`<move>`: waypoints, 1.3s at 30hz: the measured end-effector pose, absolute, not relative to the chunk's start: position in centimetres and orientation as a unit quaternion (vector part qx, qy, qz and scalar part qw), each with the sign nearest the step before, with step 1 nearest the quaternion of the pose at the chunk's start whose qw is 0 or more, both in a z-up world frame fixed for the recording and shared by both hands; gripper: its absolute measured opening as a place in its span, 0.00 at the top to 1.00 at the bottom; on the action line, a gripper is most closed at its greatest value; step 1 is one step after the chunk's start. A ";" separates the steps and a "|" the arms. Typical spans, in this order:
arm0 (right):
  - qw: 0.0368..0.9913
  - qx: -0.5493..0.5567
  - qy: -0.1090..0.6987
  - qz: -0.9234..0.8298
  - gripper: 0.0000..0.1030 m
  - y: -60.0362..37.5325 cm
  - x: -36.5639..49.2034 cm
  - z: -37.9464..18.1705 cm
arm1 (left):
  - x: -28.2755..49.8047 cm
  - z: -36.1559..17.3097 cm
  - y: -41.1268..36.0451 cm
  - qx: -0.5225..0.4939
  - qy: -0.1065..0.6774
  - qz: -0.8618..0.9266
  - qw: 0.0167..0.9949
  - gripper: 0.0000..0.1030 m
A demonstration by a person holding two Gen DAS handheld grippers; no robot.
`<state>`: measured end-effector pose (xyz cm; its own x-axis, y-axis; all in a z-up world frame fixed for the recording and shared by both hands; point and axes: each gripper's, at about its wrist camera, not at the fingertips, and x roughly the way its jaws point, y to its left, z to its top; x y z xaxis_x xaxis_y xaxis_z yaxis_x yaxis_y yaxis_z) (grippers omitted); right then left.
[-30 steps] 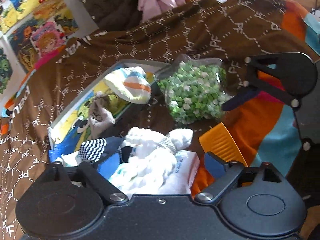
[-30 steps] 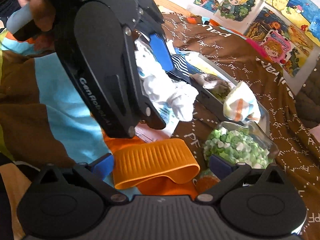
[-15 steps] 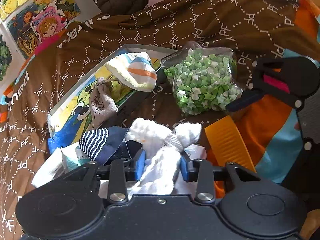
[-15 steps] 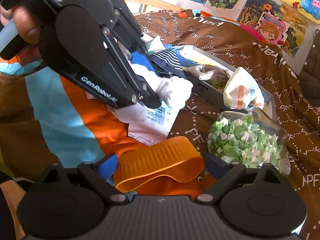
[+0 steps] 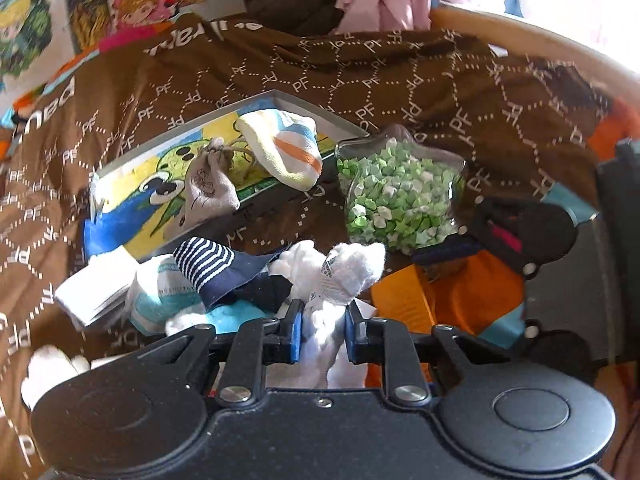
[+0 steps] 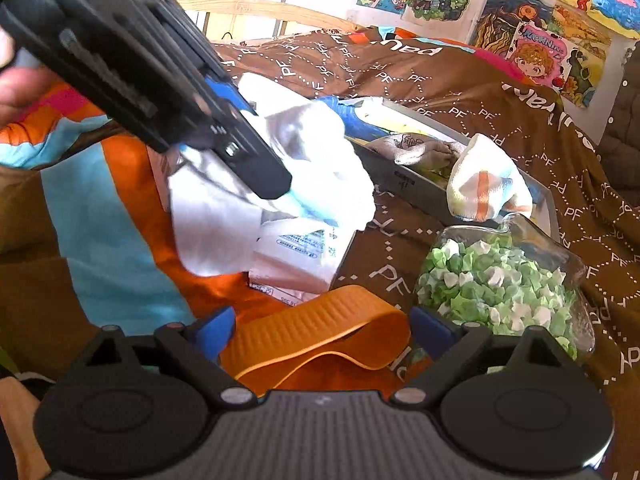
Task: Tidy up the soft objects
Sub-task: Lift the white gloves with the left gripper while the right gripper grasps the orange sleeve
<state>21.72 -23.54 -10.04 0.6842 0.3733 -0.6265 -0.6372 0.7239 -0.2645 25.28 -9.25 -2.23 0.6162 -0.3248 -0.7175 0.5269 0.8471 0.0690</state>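
Left gripper [image 5: 322,330]: jaws just closed, clamping white sock bundle [image 5: 340,276] for lifting (tray [image 5: 312,106] at eleven o'clock). Right gripper [image 6: 320,330]: jaws wide, empty, straddling orange band [image 6: 320,326].

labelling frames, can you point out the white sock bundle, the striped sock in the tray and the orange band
white sock bundle [image 5: 352,270]: left wrist view, fluffy top end above the claw.
striped sock [image 5: 288,152]: left wrist view, middle, by the orange stripe.
orange band [image 6: 320,326]: right wrist view, ribbed upper face.

left hand-held gripper [image 5: 320,330] | just closing, clamped | white sock bundle [image 5: 340,276]
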 end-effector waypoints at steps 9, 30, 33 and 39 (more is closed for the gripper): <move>0.890 -0.223 0.297 0.263 0.33 -23.9 22.2 -9.6 | 23.8 -0.5 -7.6 0.063 0.372 -0.248 0.892 0.79; 0.904 -0.239 0.271 0.227 0.95 -24.0 21.6 -9.6 | 21.6 4.6 -6.3 -0.057 0.346 -0.222 0.910 0.79; 0.906 -0.229 0.268 0.235 0.96 -23.9 21.3 -9.3 | 21.2 5.0 -6.3 -0.059 0.342 -0.220 0.912 0.79; 0.918 -0.225 0.232 0.230 0.97 -24.0 20.2 -7.9 | 20.8 5.4 -6.2 -0.062 0.334 -0.214 0.916 0.79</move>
